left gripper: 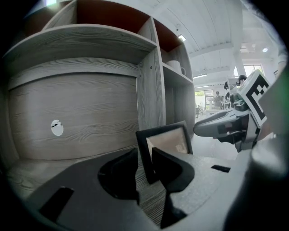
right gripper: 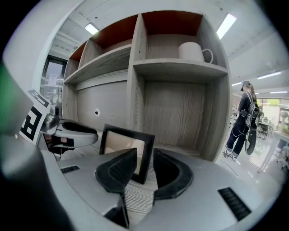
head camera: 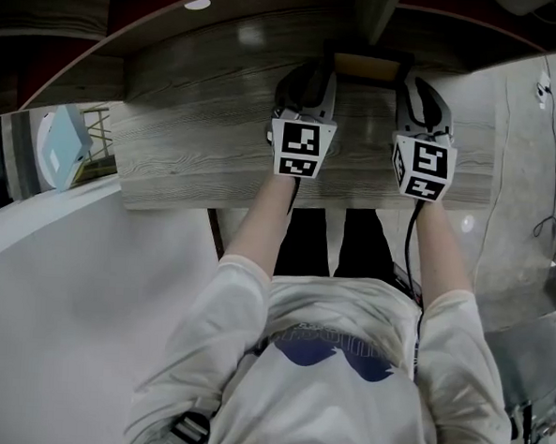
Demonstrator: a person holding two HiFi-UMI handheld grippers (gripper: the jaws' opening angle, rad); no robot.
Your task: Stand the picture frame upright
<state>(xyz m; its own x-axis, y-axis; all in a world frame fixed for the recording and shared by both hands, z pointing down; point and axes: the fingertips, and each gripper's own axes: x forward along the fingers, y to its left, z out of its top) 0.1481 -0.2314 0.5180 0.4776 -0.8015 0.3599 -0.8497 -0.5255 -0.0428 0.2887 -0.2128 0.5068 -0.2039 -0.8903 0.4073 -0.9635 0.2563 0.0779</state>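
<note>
Black picture frame point(right gripper: 121, 142) stands upright on wooden worktop point(head camera: 188, 155); left gripper point(left gripper: 144, 157) and right gripper point(right gripper: 145, 159) jaws part open around its side edges, seemingly not pressing. Snagging an edge on withdrawal could topple it.

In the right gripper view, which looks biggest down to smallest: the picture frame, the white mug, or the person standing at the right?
1. picture frame, enlarged by being close to the camera
2. person, far off, so looking smaller than the frame
3. white mug on the shelf
</note>
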